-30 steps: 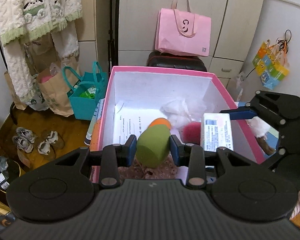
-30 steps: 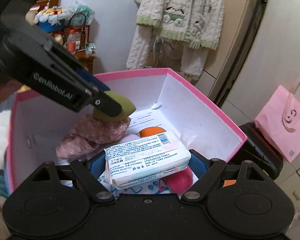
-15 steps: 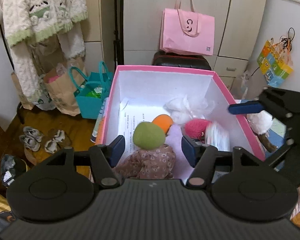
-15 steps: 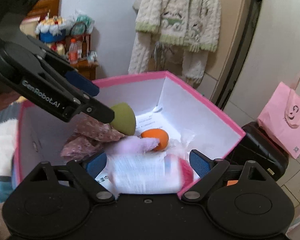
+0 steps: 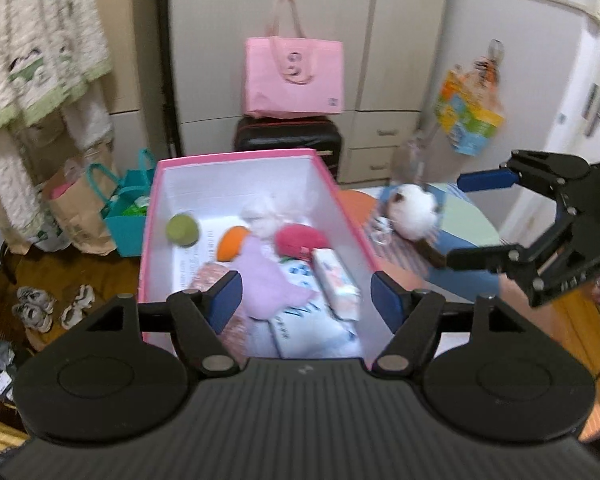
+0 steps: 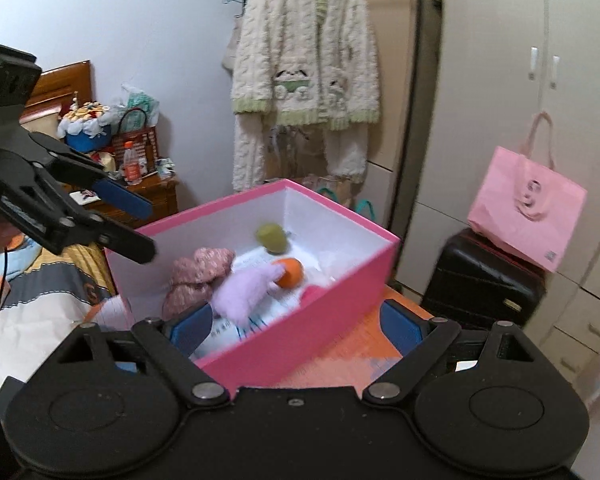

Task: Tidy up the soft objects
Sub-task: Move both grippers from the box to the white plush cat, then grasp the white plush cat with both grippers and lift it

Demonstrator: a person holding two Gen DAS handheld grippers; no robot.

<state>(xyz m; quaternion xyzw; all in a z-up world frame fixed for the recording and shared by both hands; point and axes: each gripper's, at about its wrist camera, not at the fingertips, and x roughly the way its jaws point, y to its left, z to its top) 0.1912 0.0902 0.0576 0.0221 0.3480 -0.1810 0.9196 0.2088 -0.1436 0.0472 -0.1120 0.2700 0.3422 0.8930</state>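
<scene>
Both tools hang released and empty over the pink box (image 5: pixel 342 204) at centre frame: left tool (image 5: pixel 305 295), right tool (image 6: pixel 296 326). Inside lie a green ball (image 5: pixel 183 230) at upper left, an orange ball (image 5: pixel 231 242), a lilac plush (image 5: pixel 266 284) and a tissue pack (image 5: pixel 337 284).
</scene>
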